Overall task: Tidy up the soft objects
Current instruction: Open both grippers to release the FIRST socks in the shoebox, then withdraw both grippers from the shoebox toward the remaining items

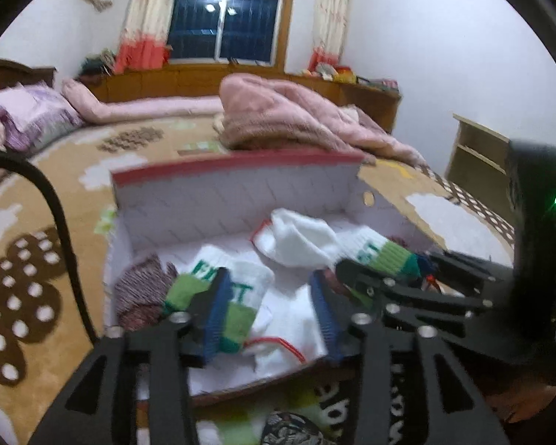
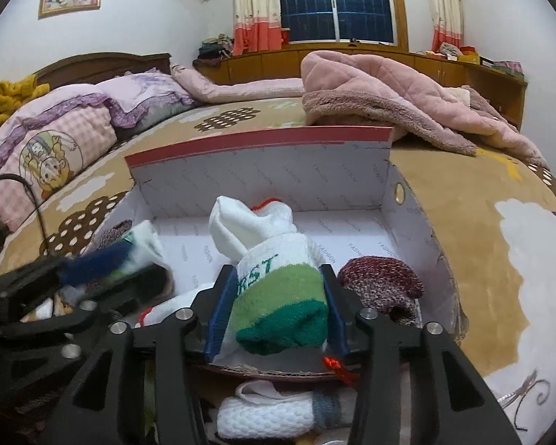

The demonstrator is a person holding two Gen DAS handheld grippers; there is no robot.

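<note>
We see a cardboard box (image 2: 385, 170) with a white lining and a red-edged raised flap, sitting on the brown patterned bedspread (image 2: 444, 170).

Right gripper (image 2: 276, 311): its blue-padded jaws are clamped on the green-and-white cuff of a rolled white sock (image 2: 278, 282), held over the near edge of the box. The white toe end stands up toward 12 o'clock from the gripper. A dark red knit sock (image 2: 380, 282) lies in the box at 3 o'clock of the held one, just beside it.

Left gripper (image 1: 270, 304): its jaws stand apart over the box with nothing between them. Under the left pad lies a second white sock with green bands (image 1: 226, 296), resting on the box floor; whether the pad touches it we cannot tell. At 9 o'clock of that sock, touching it, is a mottled red-grey knit sock (image 1: 141, 296).

In the left view the right gripper (image 1: 356, 278) comes in from 3 o'clock with its sock (image 1: 307, 241).

Outside the box, at 6 o'clock in the right view, another white sock with a grey cuff (image 2: 274, 415) lies on the bed. A pink blanket (image 2: 381, 92) is heaped beyond the box at 12 o'clock.
</note>
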